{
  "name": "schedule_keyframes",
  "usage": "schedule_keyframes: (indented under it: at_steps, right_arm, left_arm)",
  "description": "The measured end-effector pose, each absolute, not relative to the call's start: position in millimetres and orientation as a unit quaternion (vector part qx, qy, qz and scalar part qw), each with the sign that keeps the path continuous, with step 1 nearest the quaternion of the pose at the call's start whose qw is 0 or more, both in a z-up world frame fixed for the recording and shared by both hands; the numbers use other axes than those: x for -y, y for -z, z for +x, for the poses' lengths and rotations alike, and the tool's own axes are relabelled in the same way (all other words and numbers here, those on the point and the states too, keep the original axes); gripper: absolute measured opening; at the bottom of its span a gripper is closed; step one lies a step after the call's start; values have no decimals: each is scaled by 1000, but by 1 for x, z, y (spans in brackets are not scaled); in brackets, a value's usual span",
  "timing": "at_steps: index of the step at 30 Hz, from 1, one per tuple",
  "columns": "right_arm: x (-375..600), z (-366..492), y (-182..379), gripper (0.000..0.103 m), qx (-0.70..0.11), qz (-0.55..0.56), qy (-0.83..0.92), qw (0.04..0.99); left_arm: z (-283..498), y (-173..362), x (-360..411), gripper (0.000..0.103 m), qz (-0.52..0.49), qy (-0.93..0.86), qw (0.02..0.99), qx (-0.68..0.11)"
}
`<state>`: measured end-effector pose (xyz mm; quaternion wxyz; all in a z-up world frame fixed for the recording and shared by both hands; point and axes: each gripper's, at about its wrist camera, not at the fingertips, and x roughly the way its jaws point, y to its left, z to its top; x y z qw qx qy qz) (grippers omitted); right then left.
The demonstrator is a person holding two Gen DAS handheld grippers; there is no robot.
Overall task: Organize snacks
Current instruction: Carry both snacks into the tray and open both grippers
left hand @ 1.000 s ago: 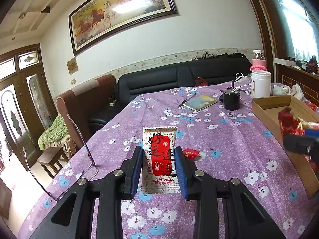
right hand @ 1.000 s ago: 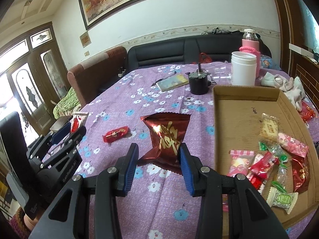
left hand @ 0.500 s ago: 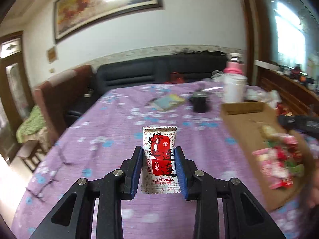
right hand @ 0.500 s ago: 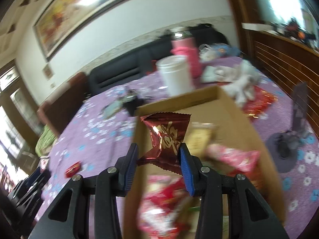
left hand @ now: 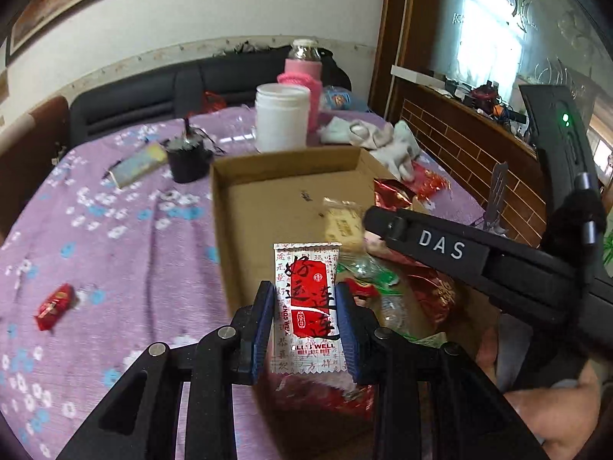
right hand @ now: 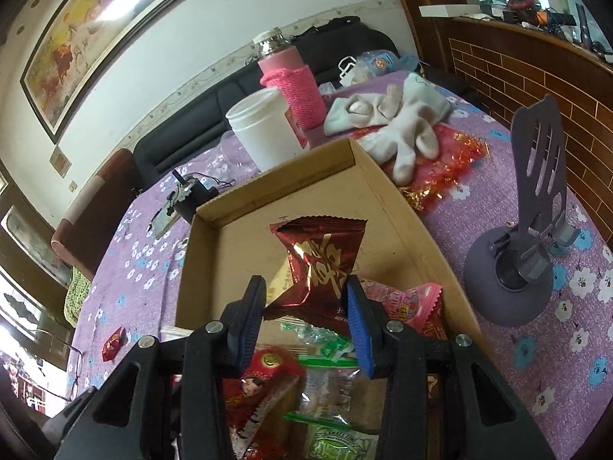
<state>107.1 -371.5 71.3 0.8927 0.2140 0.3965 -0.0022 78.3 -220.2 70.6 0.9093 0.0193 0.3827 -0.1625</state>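
Observation:
My left gripper [left hand: 304,322] is shut on a white and red snack packet [left hand: 306,299], held upright over the near left corner of the shallow cardboard box [left hand: 268,161]. My right gripper [right hand: 304,322] is shut on a dark red foil packet [right hand: 322,257], held above the box [right hand: 387,184] where several wrapped snacks [right hand: 325,379] lie. The right gripper's black body [left hand: 479,264] crosses the left wrist view at the right, over the snack pile [left hand: 375,272]. A small red candy [left hand: 53,304] lies on the purple flowered tablecloth, left of the box, and also shows in the right wrist view as the red candy [right hand: 113,343].
Behind the box stand a white jar [left hand: 281,117], a pink-sleeved bottle [right hand: 293,84] and a black cup [left hand: 187,161]. White socks [right hand: 398,126] and a red glitter bag [right hand: 440,165] lie at its far right. A grey phone stand [right hand: 525,245] sits right of the box. Eyeglasses [right hand: 72,368] rest at the table's left edge.
Both grippers have swung right from the open tablecloth to over the box, each still holding its packet. The right gripper has rolled, so its view is tilted.

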Motion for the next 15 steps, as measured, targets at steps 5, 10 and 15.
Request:
schedule_keyframes:
  at_steps: [5, 10, 15]
  right_arm:
    - [368, 108, -74, 45, -399, 207, 2, 893]
    - [368, 102, -85, 49, -376, 200, 4, 905]
    - [367, 97, -93, 50, -355, 206, -3, 912]
  left_arm:
    - [81, -68, 229, 35, 28, 173, 905, -389]
    - [76, -76, 222, 59, 15, 178, 909, -377]
    - [65, -88, 206, 59, 13, 178, 916, -358]
